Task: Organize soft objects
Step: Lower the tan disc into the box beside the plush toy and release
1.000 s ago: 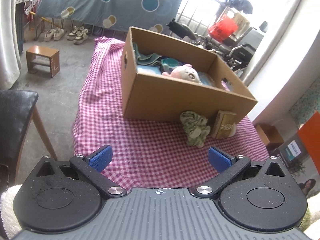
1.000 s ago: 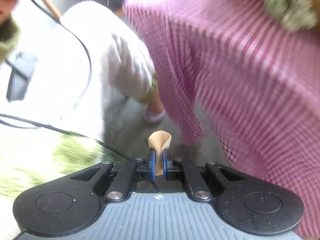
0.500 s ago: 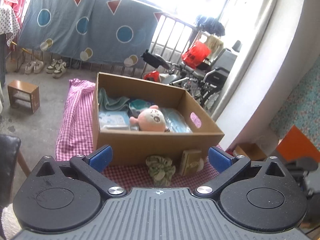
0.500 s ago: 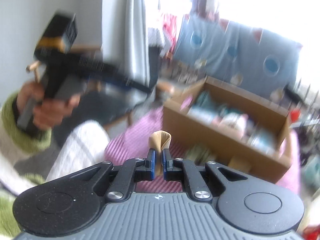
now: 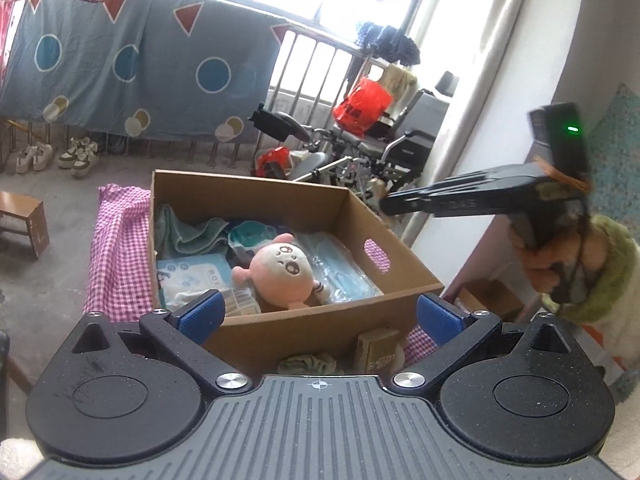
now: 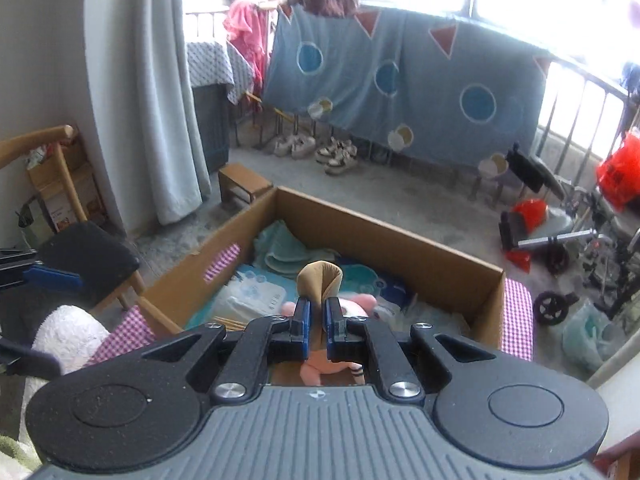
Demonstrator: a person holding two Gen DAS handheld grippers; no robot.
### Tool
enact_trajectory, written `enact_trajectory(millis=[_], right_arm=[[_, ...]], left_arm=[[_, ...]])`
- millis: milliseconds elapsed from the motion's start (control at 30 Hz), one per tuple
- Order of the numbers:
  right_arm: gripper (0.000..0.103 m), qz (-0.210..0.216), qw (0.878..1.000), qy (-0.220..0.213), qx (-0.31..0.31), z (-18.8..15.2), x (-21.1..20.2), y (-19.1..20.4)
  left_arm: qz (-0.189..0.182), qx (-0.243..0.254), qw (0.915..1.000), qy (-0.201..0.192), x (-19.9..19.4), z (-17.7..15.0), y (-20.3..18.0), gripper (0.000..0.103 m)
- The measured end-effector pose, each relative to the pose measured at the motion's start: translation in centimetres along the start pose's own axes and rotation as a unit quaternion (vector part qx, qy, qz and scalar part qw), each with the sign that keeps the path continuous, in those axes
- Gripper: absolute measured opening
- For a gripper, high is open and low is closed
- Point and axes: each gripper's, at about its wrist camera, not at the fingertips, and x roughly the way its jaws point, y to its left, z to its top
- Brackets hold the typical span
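The cardboard box (image 6: 432,268) serves as the landmark here. The right gripper (image 6: 315,322) hangs over the near wall of the box, its blue pads clenched on a small tan piece of soft material (image 6: 320,278) that sticks up between them and fans out above the fingertips. Seen from the right wrist, that tan piece lies over the inside of the box, above the pink plush toy (image 6: 332,356) that rests on the box floor near its front wall. Farther back in the box lie a folded teal cloth (image 6: 282,250) and a white packet (image 6: 250,298).

From the left wrist, the left gripper (image 5: 318,316) stands released, its blue pads spread wide with nothing between them, just in front of the box's near wall (image 5: 320,328). Inside the box the pink plush toy (image 5: 280,272) lies on blue plastic-wrapped packs (image 5: 340,268), with the teal cloth (image 5: 188,230) in the far left corner. Outside the box, against its front wall, lie a greenish crumpled soft item (image 5: 310,364) and a small tan block (image 5: 378,350), both on the pink checked cloth (image 5: 120,248) that the box stands on. To the right of the box, the person's hand (image 5: 548,260) holds the right gripper's handle, raised above the box's right rim; a green fuzzy sleeve (image 5: 608,268) covers the wrist.
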Motion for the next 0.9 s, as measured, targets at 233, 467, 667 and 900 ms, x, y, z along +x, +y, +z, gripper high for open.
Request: enact_trajectory(millis=[233, 467, 667, 900], right_arm=[[0.008, -0.022, 0.989, 0.144, 0.01, -1.8, 12.1, -3.8], [0.012, -0.023, 0.978, 0.205, 0.038, -3.9, 18.1, -6.3], [0.035, -0.038, 0.976, 0.21, 0.05, -4.0, 19.2, -7.4], [0.053, -0.044, 0.982, 0.174, 0.067, -3.2, 16.8, -8.1]], left_arm=[[-0.017, -0.003, 0.9996, 0.023, 2.7, 0.6, 1.0, 0.103], [-0.014, -0.001, 0.9991, 0.041, 3.8, 0.5, 1.6, 0.103], [-0.009, -0.004, 0.9986, 0.051, 4.3, 0.6, 1.7, 0.103], [-0.007, 0.0, 0.9986, 0.052, 3.7, 0.2, 1.2, 0.103]])
